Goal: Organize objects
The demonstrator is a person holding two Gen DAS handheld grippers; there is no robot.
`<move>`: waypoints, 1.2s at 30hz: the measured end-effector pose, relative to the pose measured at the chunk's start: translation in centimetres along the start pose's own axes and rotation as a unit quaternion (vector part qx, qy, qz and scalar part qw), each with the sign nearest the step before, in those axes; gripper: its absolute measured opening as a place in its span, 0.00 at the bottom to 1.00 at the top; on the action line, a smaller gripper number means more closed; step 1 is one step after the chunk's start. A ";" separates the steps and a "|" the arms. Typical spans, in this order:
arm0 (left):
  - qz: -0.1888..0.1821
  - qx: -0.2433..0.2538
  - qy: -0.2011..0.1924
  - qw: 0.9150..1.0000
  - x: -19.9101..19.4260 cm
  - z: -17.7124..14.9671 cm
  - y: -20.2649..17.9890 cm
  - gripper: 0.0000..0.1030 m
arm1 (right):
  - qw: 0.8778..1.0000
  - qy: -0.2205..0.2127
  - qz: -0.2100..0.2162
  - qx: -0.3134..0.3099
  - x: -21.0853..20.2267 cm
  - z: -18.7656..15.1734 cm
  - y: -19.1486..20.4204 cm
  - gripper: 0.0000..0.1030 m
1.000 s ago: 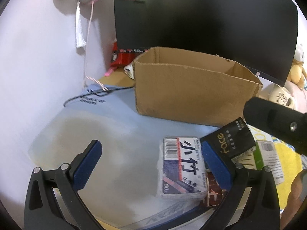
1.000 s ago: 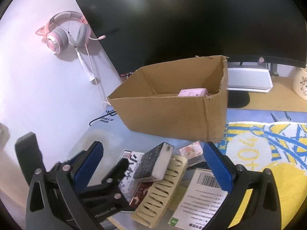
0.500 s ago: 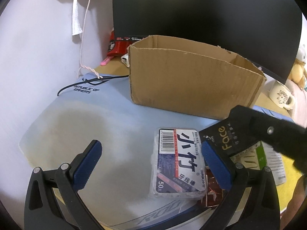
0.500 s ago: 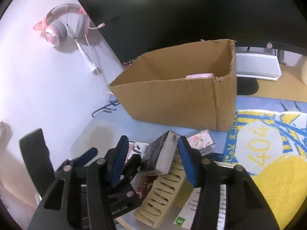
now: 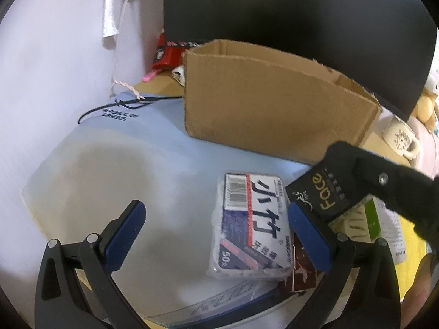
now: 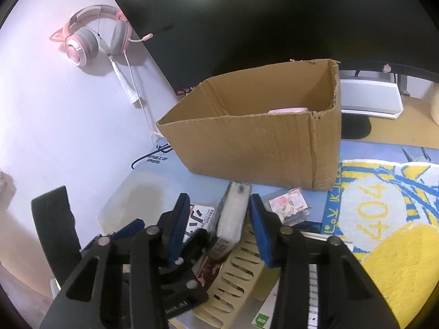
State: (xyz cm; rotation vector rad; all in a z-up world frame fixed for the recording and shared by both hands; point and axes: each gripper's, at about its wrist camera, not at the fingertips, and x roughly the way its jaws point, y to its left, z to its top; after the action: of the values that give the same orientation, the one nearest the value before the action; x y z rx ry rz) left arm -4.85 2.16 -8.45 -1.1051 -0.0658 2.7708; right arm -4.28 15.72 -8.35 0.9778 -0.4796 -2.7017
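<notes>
A black box printed "Face" (image 5: 321,194) leans on a heap near the desk mat's front. In the right wrist view its white side (image 6: 233,216) stands between the blue pads of my right gripper (image 6: 219,203). The jaws are closing; the right pad is at the box and a gap shows on the left. One right finger (image 5: 378,175) overlaps the box in the left wrist view. My left gripper (image 5: 216,211) is open and holds nothing, above a white toothpick pack (image 5: 249,227). An open cardboard box (image 6: 247,148) stands behind, with a pink item (image 6: 288,110) inside.
A cream slotted rack (image 6: 236,279), a small clear case (image 6: 290,205) and a dark red packet (image 5: 301,271) share the heap. A yellow and blue towel (image 6: 384,219) lies to the right. A dark monitor (image 6: 274,27), a pink headset (image 6: 90,35) and a mug (image 5: 400,139) stand behind.
My right jaws have narrowed from wide open to close around the black box, which now stands more upright. The left gripper stays open, tilted slightly more downward.
</notes>
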 end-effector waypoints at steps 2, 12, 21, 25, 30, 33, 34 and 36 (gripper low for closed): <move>0.003 0.010 0.010 1.000 0.4 -0.2 -0.4 1.00 | 1.000 0.006 0.003 0.004 0.3 -0.1 0.0 0.42; 0.005 -0.001 0.013 1.000 0.4 0.1 -0.2 1.00 | 0.997 -0.006 -0.075 -0.015 1.0 -0.9 1.5 0.18; -0.016 -0.022 0.036 0.999 1.6 -0.4 0.5 1.00 | 0.998 -0.017 -0.063 0.005 1.1 -1.0 0.9 0.17; 0.001 -0.021 0.026 0.999 1.5 -0.4 0.6 0.94 | 0.998 -0.016 -0.060 0.009 1.0 -1.0 0.9 0.17; 0.029 0.006 0.025 0.999 1.6 -0.7 0.0 0.80 | 0.998 -0.014 -0.064 0.008 1.3 -1.1 1.1 0.17; 0.039 0.017 0.024 0.999 1.6 -0.8 -0.3 0.79 | 0.998 -0.014 -0.064 -0.001 1.3 -1.2 1.4 0.17; 0.041 0.019 0.024 0.999 1.6 -0.8 -0.3 0.79 | 0.998 -0.014 -0.065 -0.003 1.3 -1.2 1.5 0.17; 0.041 0.019 0.023 0.999 1.7 -0.7 -0.3 0.79 | 0.998 -0.015 -0.066 -0.006 1.3 -1.2 1.5 0.17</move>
State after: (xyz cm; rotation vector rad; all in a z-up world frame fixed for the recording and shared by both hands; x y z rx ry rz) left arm -5.50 2.68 -10.08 -1.1883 0.0389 2.8028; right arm -4.31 13.61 -9.42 1.0010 -0.4169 -2.8356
